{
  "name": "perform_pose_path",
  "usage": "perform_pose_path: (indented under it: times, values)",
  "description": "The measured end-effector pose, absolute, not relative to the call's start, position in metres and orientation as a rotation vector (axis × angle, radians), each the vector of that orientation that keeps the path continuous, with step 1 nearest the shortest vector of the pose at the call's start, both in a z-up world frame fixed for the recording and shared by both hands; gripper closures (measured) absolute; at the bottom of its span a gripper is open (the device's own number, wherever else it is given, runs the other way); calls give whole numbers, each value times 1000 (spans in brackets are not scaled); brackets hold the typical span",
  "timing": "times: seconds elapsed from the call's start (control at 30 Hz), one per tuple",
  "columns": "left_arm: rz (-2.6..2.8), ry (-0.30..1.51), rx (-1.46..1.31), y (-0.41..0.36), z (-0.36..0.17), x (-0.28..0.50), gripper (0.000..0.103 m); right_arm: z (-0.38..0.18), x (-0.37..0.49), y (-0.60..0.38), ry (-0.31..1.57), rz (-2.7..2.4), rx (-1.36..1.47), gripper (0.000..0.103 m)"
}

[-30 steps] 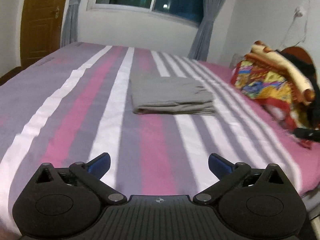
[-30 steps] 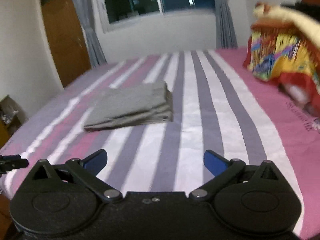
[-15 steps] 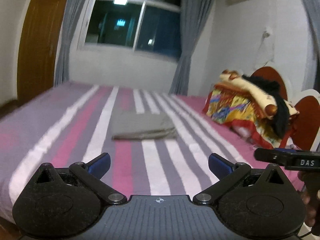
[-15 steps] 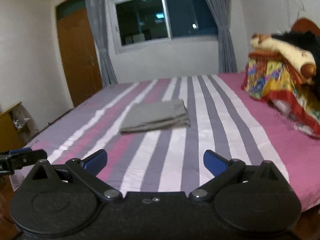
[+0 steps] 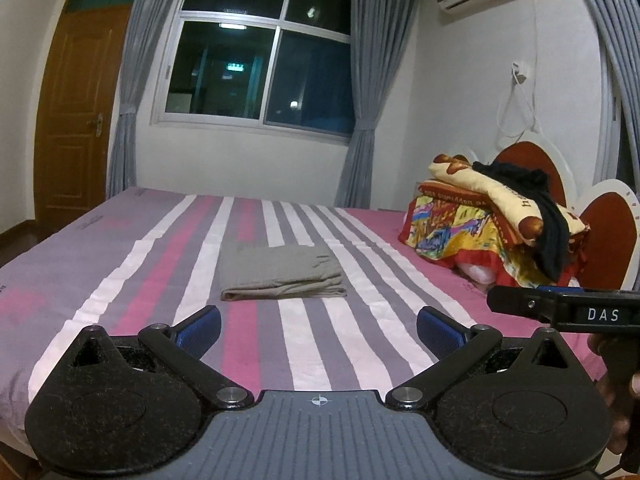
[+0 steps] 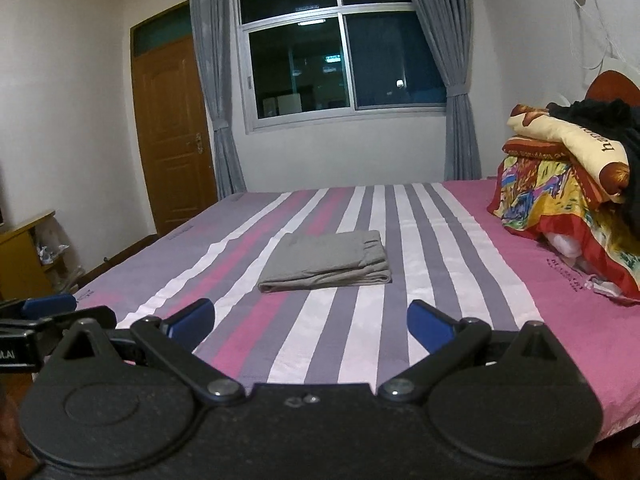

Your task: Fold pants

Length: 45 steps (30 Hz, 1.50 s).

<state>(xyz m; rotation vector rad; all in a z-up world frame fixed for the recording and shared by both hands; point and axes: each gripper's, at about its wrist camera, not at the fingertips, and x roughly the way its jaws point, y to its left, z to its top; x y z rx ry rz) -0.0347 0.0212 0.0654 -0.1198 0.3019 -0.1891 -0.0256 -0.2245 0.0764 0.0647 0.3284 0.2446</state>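
Bed looks farther off than 1 s ago: you've pulled both grippers back, jaws spread, empty. Folded pants lie mid-bed; right gripper cut off in left view

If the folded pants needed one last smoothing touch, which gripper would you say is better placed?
Neither clearly. The left gripper and right gripper are both open, empty and held back from the folded pants, which lie roughly centred ahead of each on the bed.

One folded pants, two tongs, one bed, two curtains, one door
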Motion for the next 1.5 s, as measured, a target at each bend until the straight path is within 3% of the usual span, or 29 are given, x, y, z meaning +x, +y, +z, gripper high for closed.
perform_pose_path:
  times: [1.5]
  values:
    - [-179,297,-121,24,62,-35,0,75,-43,-222,295,254,48,1]
